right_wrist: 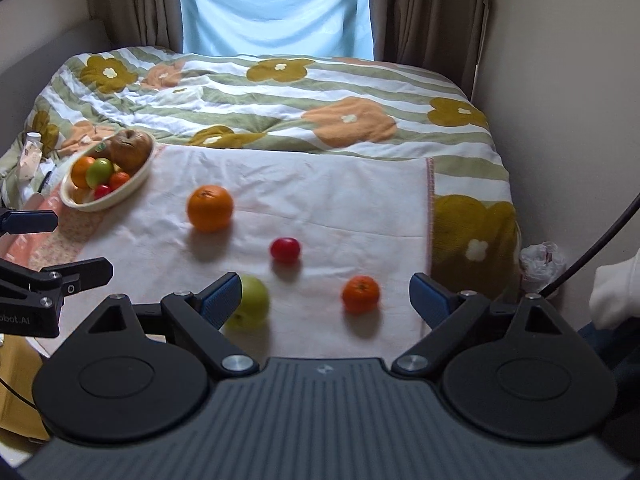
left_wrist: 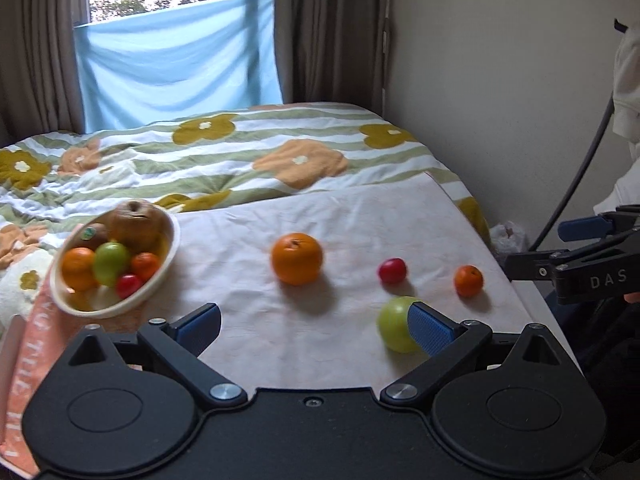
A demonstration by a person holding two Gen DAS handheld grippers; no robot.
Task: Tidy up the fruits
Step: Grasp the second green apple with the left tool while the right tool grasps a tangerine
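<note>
Over at the far left of the pale cloth (right_wrist: 328, 200) spread on the bed (right_wrist: 280, 92), a cream oval bowl (right_wrist: 120, 196) holds a brownish apple (right_wrist: 130, 146), a kiwi with a sticker (left_wrist: 91, 234), an orange fruit (right_wrist: 82, 170), a green fruit (right_wrist: 99, 172), a small orange one (right_wrist: 119, 179) and a small red one (right_wrist: 102, 190), all heaped together. Four fruits lie loose on the cloth, well apart from the bowl: a large orange (right_wrist: 210, 208), a small red fruit (right_wrist: 285, 249), a small mandarin (right_wrist: 360, 294) and a green apple (right_wrist: 252, 302). The right gripper (right_wrist: 325, 294) hovers with its fingers spread wide and empty; the mandarin sits between them, nearer the right finger, while the green apple is partly hidden behind the left finger. The left gripper (left_wrist: 316, 326) is likewise spread and holds nothing; its right finger overlaps the green apple, and the large orange lies ahead of the gap.
</note>
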